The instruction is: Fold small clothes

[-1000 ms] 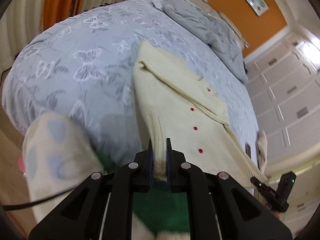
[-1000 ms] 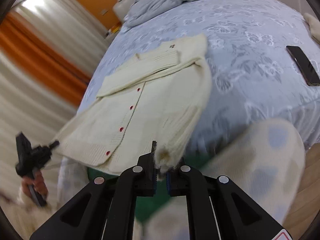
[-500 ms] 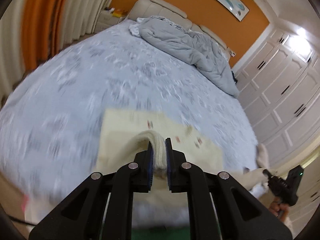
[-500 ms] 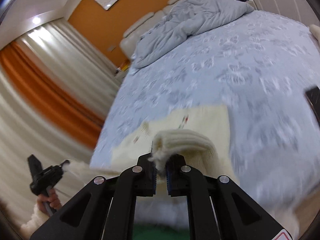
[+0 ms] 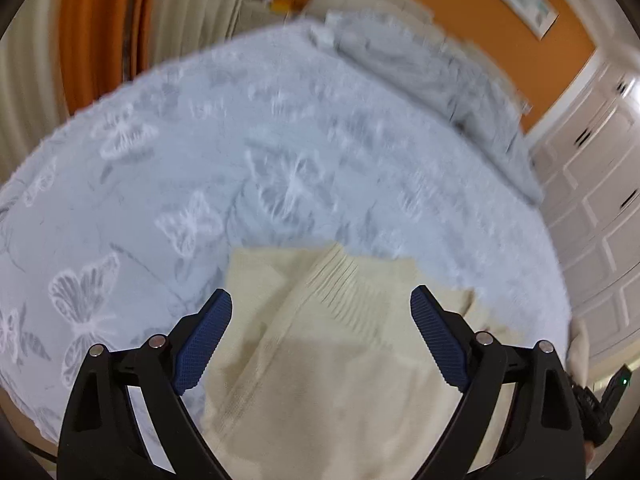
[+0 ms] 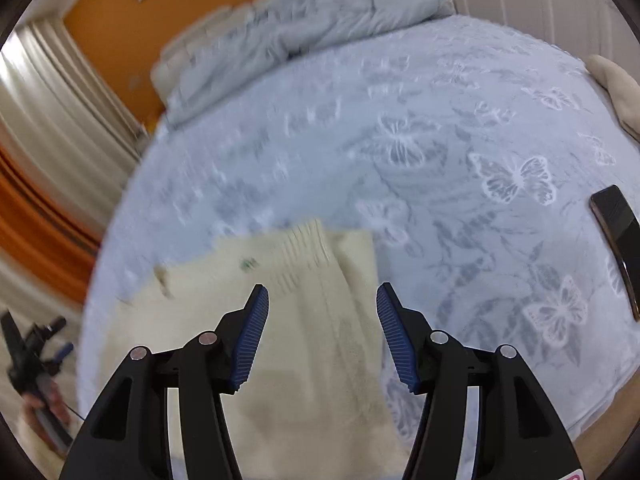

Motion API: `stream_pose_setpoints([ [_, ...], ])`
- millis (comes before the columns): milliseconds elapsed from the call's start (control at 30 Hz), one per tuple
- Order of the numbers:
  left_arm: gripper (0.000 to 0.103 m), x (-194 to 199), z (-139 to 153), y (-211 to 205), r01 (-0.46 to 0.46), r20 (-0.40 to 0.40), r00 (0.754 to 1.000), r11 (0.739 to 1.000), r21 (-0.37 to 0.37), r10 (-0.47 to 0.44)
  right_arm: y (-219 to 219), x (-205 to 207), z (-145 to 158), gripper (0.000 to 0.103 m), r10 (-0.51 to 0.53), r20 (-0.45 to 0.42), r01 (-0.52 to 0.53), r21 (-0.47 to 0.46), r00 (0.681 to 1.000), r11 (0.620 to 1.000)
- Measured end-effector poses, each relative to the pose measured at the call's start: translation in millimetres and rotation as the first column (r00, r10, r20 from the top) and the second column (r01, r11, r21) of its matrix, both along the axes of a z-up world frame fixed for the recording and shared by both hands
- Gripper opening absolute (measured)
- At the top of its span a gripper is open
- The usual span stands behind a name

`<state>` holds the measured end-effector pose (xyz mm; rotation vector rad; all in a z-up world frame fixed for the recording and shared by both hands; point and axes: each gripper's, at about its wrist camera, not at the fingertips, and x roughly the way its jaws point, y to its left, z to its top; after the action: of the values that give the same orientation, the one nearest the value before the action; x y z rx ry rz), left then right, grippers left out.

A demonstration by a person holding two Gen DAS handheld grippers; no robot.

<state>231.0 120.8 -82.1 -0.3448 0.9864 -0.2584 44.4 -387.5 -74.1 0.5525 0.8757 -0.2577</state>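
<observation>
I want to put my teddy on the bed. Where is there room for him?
Bare sheet lies between the cream sweater and the crumpled grey duvet at the headboard, and between the sweater and the black phone. The near edge is crowded: the sweater sits there under both open grippers.

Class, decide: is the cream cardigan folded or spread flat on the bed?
Folded. The cardigan lies doubled over: a ribbed hem sits on top and no red buttons show.

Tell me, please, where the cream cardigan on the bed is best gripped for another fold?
Probably the cream cardigan by its right edge, coming in low from the right over the bedspread. That edge lies straight and free on the bed, so one finger could slip beneath it.
</observation>
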Motion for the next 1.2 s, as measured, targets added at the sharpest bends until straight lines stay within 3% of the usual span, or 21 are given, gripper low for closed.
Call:
stream_pose_setpoints([
  [67, 0.088, 11, -19, -10, 0.022, -0.068, 0.997, 1.0, -0.016, -0.023, 5, 22, -17, 0.057, 0.028, -0.045, -0.028, -0.007, 0.999, 1.0],
  [133, 0.086, 18, -33, -18, 0.021, -0.086, 0.996, 1.0, 0.007, -0.02, 9, 35, -30, 0.057, 0.038, -0.083, -0.04, -0.029, 0.996, 0.999],
  [167, 0.077, 21, -38, -21, 0.028, -0.085, 0.996, 1.0, 0.008, -0.027, 10, 46, -38, 0.057, 0.039, -0.111, -0.044, -0.04, 0.993, 0.998],
  [200, 0.066, 25, -45, -25, 0.062, -0.092, 0.994, 0.998, -0.006, -0.063, 11, 50, -43, 0.056, 0.036, -0.127, -0.042, -0.046, 0.991, 0.998],
  [233, 0.032, 30, -51, -29, 0.093, -0.114, 0.989, 0.996, -0.008, -0.093, 12, 56, -50, 0.049, 0.037, -0.148, -0.044, -0.042, 0.988, 0.998],
  [267, 0.008, 35, -59, -33, 0.118, -0.157, 0.981, 0.993, 0.012, -0.115, 12, 60, -57, 0.009, 0.049, -0.167, -0.053, -0.023, 0.985, 0.998],
  [300, 0.007, 38, -64, -35, 0.128, -0.184, 0.976, 0.991, 0.028, -0.121, 13, 63, -64, 0.01, 0.073, -0.197, -0.071, 0.018, 0.978, 0.997],
  [333, 0.007, 35, -59, -33, 0.124, -0.161, 0.98, 0.992, 0.02, -0.119, 14, 61, -61, 0.01, 0.072, -0.174, -0.069, 0.025, 0.982, 0.997],
  [400, 0.006, 25, -32, -30, 0.123, -0.085, 0.989, 0.992, 0.001, -0.122, 20, 45, -27, 0.009, 0.098, -0.035, -0.096, 0.053, 0.995, 0.994],
  [467, 0.006, 10, 12, -20, 0.108, 0.017, 0.994, 0.993, -0.055, -0.107, 21, 21, 24, 0.009, 0.099, 0.137, -0.108, 0.061, 0.986, 0.992],
  [533, 0.006, 10, 35, -15, 0.086, 0.066, 0.994, 0.994, -0.06, -0.082, 17, 11, 52, 0.009, 0.081, 0.215, -0.086, 0.012, 0.973, 0.996],
  [567, 0.006, 15, 36, -17, 0.078, 0.07, 0.995, 0.996, -0.047, -0.074, 14, 13, 53, 0.009, 0.073, 0.219, -0.075, 0.0, 0.973, 0.997],
  [633, 0.007, 36, 22, -23, 0.056, 0.034, 0.998, 0.998, 0.001, -0.056, 0, 36, 28, 0.009, 0.05, 0.138, -0.048, -0.015, 0.989, 0.999],
  [700, 0.007, 59, -20, -34, 0.05, -0.071, 0.996, 0.997, 0.054, -0.046, -14, 63, -29, 0.009, 0.033, -0.025, -0.032, 0.034, 0.999, 0.999],
  [767, 0.007, 69, -64, -47, 0.072, -0.161, 0.986, 0.989, 0.132, -0.05, -11, 81, -77, 0.009, 0.051, -0.186, -0.051, 0.005, 0.981, 0.999],
  [833, 0.007, 63, -78, -52, 0.082, -0.15, 0.987, 0.981, 0.174, -0.056, -1, 84, -75, 0.009, 0.056, -0.19, -0.07, -0.065, 0.98, 0.995],
  [933, 0.008, 52, -61, -43, 0.028, -0.133, 0.991, 0.993, 0.114, -0.013, 0, 73, -45, 0.013, 0.029, -0.112, -0.034, -0.042, 0.993, 0.999],
  [1000, 0.008, 40, -39, -36, 0.027, -0.076, 0.997, 0.997, 0.078, -0.021, 4, 55, -19, 0.021, -0.003, -0.046, 0.0, -0.062, 0.999, 0.998],
  [1067, 0.007, 15, -8, -36, 0.033, 0.008, 0.999, 0.997, 0.075, -0.034, 15, 35, 2, 0.021, -0.003, 0.018, 0.004, -0.069, 1.0, 0.998],
  [1133, 0.008, -8, 11, -42, 0.073, 0.046, 0.996, 0.996, 0.044, -0.075, 37, 25, 6, 0.02, 0.05, 0.006, -0.05, -0.033, 0.999, 0.998],
  [1200, 0.008, -28, 18, -52, 0.106, 0.052, 0.993, 0.994, 0.011, -0.107, 77, 18, 0, 0.005, 0.15, 0.009, -0.15, 0.04, 0.989, 0.988],
])
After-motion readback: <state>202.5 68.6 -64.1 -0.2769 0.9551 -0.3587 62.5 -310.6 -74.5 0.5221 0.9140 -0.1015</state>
